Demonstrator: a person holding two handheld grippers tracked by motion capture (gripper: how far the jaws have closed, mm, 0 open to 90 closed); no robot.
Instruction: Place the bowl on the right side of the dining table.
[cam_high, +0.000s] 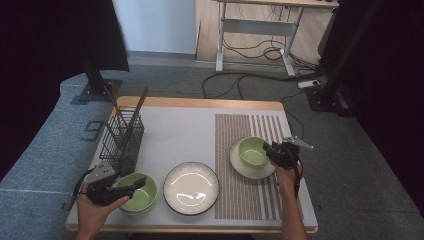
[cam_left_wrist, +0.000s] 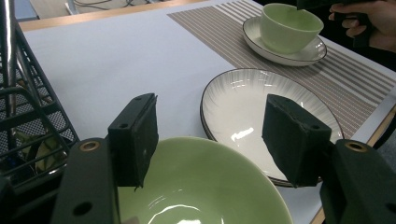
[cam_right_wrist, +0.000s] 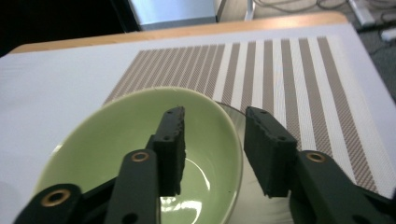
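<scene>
A small green bowl (cam_high: 251, 150) stands on a white saucer (cam_high: 250, 170) on the striped placemat (cam_high: 245, 195). My right gripper (cam_high: 270, 150) is at the bowl's right rim. In the right gripper view its jaws (cam_right_wrist: 215, 116) straddle the rim of that bowl (cam_right_wrist: 116, 140), one inside and one outside, with gaps at both pads. A wider green bowl (cam_high: 139, 194) sits at the front left. My left gripper (cam_high: 134, 185) hangs over it, jaws wide apart (cam_left_wrist: 210, 116) above the bowl (cam_left_wrist: 201, 186), holding nothing.
A ribbed white plate (cam_high: 191, 187) lies between the two bowls. A black wire rack (cam_high: 122, 140) with chopsticks (cam_high: 137, 107) stands at the left edge, close behind my left gripper. The table's front edge (cam_high: 200, 229) is near both hands.
</scene>
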